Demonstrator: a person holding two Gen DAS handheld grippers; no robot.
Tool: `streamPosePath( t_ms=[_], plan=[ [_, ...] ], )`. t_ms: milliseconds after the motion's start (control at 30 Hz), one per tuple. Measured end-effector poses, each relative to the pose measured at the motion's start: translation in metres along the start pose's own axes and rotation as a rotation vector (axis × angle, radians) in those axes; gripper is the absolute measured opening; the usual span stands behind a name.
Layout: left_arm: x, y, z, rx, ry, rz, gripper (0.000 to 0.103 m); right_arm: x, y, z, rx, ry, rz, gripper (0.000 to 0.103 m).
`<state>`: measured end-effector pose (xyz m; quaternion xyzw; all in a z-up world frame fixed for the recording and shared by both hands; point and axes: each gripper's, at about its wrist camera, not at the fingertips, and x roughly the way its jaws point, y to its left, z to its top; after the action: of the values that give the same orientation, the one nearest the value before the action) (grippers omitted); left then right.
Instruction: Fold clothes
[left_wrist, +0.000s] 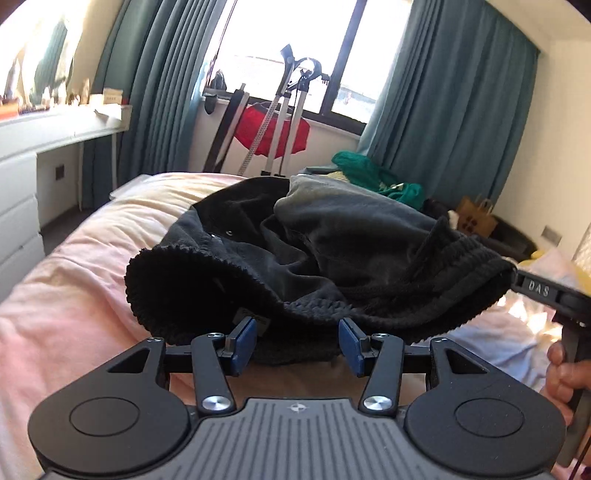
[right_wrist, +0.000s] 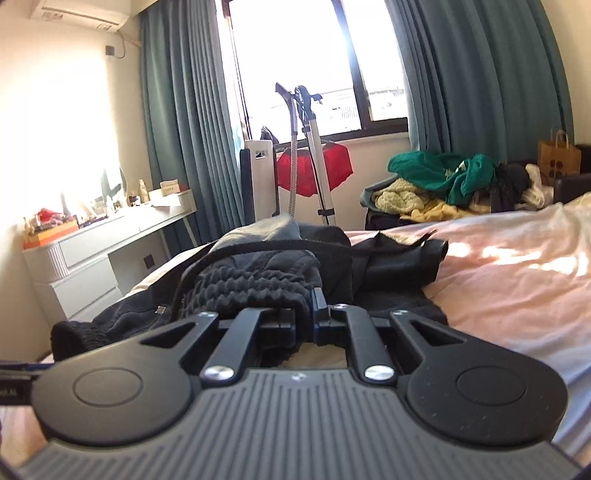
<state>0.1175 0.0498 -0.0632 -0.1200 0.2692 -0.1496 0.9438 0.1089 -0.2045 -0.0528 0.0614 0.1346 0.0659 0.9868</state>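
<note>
A black sweatshirt (left_wrist: 332, 251) with a ribbed hem and a grey inside lies bunched on the pink bed (left_wrist: 74, 295). My left gripper (left_wrist: 298, 341) is open at the near edge of the hem, and its blue pads (left_wrist: 245, 341) do not press on the cloth. In the right wrist view my right gripper (right_wrist: 306, 325) is shut on the ribbed hem of the sweatshirt (right_wrist: 258, 280). From the left wrist view, the right gripper (left_wrist: 543, 291) holds the hem's right corner lifted off the bed, with a person's hand (left_wrist: 565, 373) on its handle.
A garment steamer stand with a red garment (left_wrist: 280, 122) stands by the window beyond the bed. A pile of green and yellow clothes (right_wrist: 443, 173) and a paper bag (right_wrist: 557, 155) sit at the back right. A white desk (right_wrist: 110, 236) runs along the left wall.
</note>
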Motion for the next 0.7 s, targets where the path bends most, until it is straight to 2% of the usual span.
streamPosePath(
  t_ms=[67, 133, 233, 367, 467, 567, 700],
  plan=[
    [-0.003, 0.008, 0.004, -0.069, 0.006, -0.05, 0.054, -0.022, 0.009, 0.008, -0.066, 0.005, -0.009, 0.011],
    [-0.006, 0.018, 0.006, -0.138, 0.006, -0.088, 0.06, -0.044, 0.018, 0.016, -0.118, 0.017, -0.023, 0.011],
    [-0.005, 0.037, 0.008, -0.247, 0.042, -0.147, 0.063, -0.07, 0.023, 0.018, -0.118, 0.081, -0.053, 0.011],
    [0.015, 0.058, 0.006, -0.377, 0.148, -0.152, 0.066, -0.08, 0.022, -0.011, -0.066, 0.254, -0.127, 0.012],
    [0.028, 0.063, -0.006, -0.423, 0.199, -0.149, 0.068, -0.072, 0.014, -0.047, -0.027, 0.332, -0.186, 0.012],
    [0.045, 0.064, -0.015, -0.456, 0.222, -0.124, 0.068, -0.058, 0.012, -0.06, 0.005, 0.364, -0.203, 0.012],
    [0.063, 0.067, -0.021, -0.498, 0.171, -0.1, 0.069, -0.054, 0.004, -0.053, 0.082, 0.324, -0.193, 0.012]
  ],
)
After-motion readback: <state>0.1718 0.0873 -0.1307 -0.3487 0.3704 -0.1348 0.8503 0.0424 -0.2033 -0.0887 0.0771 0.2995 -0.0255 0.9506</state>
